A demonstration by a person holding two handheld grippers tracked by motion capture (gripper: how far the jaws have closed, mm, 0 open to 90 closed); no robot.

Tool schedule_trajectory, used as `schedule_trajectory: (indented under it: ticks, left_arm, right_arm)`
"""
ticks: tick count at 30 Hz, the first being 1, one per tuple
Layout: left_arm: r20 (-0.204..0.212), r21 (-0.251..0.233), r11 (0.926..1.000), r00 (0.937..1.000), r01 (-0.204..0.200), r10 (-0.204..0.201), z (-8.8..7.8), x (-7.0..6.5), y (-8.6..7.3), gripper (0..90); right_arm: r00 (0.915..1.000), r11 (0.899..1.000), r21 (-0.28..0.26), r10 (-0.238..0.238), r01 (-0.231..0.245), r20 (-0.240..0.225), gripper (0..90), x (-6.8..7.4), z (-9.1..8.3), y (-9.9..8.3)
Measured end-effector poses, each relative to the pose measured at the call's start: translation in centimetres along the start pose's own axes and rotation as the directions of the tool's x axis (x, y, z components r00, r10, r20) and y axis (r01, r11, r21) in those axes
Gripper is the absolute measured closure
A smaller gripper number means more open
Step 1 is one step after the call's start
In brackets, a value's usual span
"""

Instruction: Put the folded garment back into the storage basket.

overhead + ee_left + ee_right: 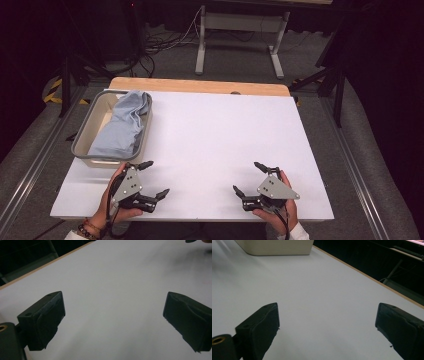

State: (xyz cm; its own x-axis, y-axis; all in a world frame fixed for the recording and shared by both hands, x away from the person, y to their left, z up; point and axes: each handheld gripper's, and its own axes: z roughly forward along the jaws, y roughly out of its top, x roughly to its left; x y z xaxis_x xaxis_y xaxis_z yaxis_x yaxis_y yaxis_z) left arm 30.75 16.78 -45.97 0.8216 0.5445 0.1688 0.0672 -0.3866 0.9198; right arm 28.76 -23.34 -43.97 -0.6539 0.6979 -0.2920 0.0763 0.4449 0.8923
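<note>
Left tool (154, 178) agape, right tool (249, 177) agape, empty

Left hand-held gripper (154, 178) and right hand-held gripper (248, 177) hover low, jaws spread wide.

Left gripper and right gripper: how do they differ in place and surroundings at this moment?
The left gripper sits at the near left of the white table, just in front of the grey-rimmed bin holding the light blue cloth; the right gripper sits at the near right, with bare table around it. The left gripper angles toward the right, the right gripper toward the left. Both are open, hold nothing, and each is gripped by one hand.
</note>
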Motion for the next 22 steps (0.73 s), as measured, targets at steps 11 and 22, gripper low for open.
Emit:
schedule_trajectory:
  ticks: [11,22]
  left_arm:
    - [0.016,0.01,0.9998,0.9997,0.017,-0.018,0.5,0.0,-0.1,4.9]
    - [0.01,0.025,0.9997,0.9999,0.007,-0.007,0.1,-0.2,-0.2,4.8]
  right_arm:
    - [0.9999,1.0,-0.005,0.017,-0.017,-0.001,6.1,-0.3,0.0,-0.2]
    - [0.9992,0.999,0.033,-0.003,0.005,-0.04,5.3,0.3,1.2,0.0]
